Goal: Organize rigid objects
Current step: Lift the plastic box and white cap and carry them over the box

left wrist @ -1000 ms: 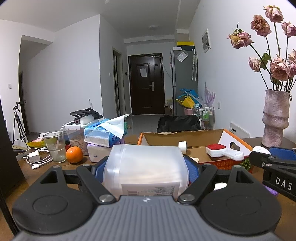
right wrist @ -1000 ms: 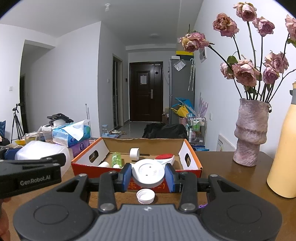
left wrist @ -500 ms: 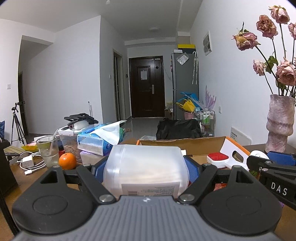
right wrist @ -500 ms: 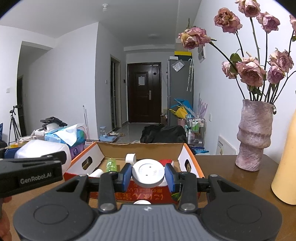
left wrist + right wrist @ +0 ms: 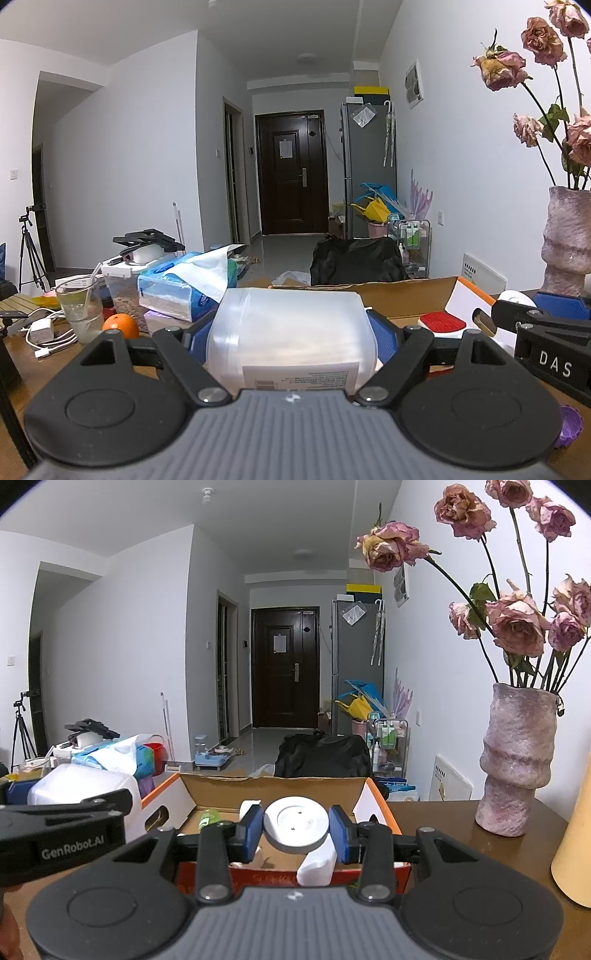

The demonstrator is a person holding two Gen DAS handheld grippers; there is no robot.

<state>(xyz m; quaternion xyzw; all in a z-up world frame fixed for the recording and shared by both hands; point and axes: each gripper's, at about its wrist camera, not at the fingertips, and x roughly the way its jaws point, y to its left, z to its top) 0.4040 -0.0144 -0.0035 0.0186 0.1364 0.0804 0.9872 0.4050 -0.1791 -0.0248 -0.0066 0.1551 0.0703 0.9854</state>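
Both tongs have advanced toward the cardboard box (image 5: 376,801) at 12 o'clock, left tongs (image 5: 291,332) pinching the translucent container (image 5: 291,336), right tongs (image 5: 295,830) pinching the white disc (image 5: 295,825); we next lower each into it.

Our left gripper (image 5: 291,332) clamps a translucent white plastic jar (image 5: 291,332) between its 2 blue pads (image 5: 384,338). Beyond it we see an open brown cardboard box (image 5: 406,295) holding a red-topped white brush (image 5: 441,321), and at left an orange (image 5: 120,325) beside a clear plastic cup (image 5: 79,306).
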